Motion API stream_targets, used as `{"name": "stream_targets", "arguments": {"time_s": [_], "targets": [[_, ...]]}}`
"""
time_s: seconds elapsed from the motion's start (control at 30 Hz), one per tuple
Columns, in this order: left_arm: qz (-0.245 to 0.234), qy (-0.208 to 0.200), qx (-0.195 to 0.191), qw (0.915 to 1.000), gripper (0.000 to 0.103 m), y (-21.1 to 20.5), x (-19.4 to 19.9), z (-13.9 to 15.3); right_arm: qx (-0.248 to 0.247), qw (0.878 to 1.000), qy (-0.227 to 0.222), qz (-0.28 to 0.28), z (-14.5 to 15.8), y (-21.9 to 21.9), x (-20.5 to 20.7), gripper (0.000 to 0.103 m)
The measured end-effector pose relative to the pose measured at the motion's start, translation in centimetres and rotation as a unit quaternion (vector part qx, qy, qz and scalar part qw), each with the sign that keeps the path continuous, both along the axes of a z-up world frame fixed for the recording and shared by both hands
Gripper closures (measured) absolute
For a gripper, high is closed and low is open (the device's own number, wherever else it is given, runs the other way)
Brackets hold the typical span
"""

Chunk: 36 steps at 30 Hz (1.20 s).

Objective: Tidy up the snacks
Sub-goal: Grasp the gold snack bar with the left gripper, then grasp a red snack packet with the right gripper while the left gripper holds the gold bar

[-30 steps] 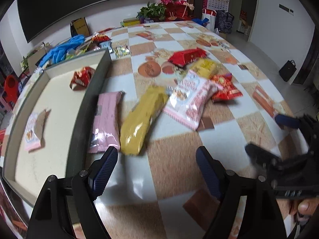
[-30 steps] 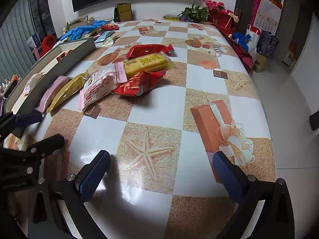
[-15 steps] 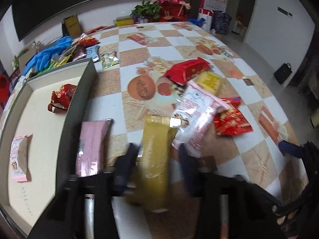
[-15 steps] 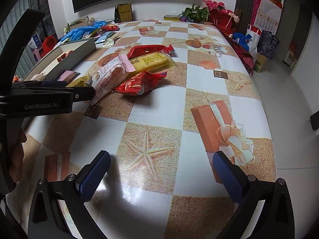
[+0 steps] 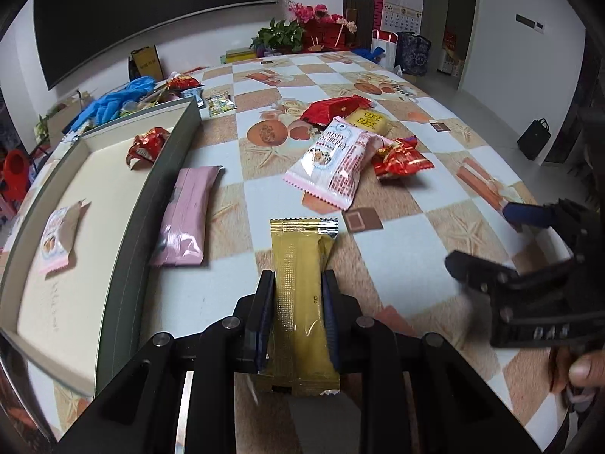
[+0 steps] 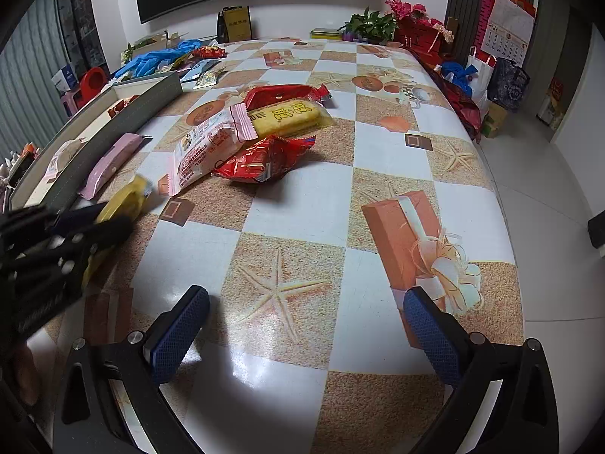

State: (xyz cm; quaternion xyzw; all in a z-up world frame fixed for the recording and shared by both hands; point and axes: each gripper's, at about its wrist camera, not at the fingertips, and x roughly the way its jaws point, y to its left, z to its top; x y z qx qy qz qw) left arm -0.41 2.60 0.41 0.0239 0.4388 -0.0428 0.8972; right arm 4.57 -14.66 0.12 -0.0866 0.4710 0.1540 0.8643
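My left gripper (image 5: 298,283) is shut on a long gold snack pack (image 5: 300,287) and holds it above the table; the pack also shows in the right wrist view (image 6: 126,198). A pink pack (image 5: 187,215) lies beside the grey tray (image 5: 124,242), which holds a red wrapper (image 5: 145,145) and a small pink pack (image 5: 56,238). A white-pink pack (image 5: 332,162), a red pack (image 5: 401,159), a yellow pack (image 6: 287,115) and a red bag (image 6: 283,94) lie in a pile. My right gripper (image 6: 306,329) is open and empty over the table's front.
Blue gloves (image 5: 113,102) and several small items lie at the table's far left corner. Potted flowers (image 6: 401,19) stand at the far edge. The table's right edge (image 6: 506,204) drops to the floor, with bags (image 6: 491,72) beyond it.
My left gripper closed on the gold pack and lifted it off the table, drawing it back from the pile. The right gripper stayed still and open.
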Motion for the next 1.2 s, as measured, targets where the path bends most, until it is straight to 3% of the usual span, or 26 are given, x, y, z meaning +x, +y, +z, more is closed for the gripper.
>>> {"name": "stream_targets", "arguments": {"time_s": [1.2], "targets": [[0.007, -0.002, -0.045, 0.9990, 0.076, 1.1, 0.0, 0.1, -0.016, 0.999, 0.028, -0.039, 0.0, 0.7, 0.7, 0.000]]}}
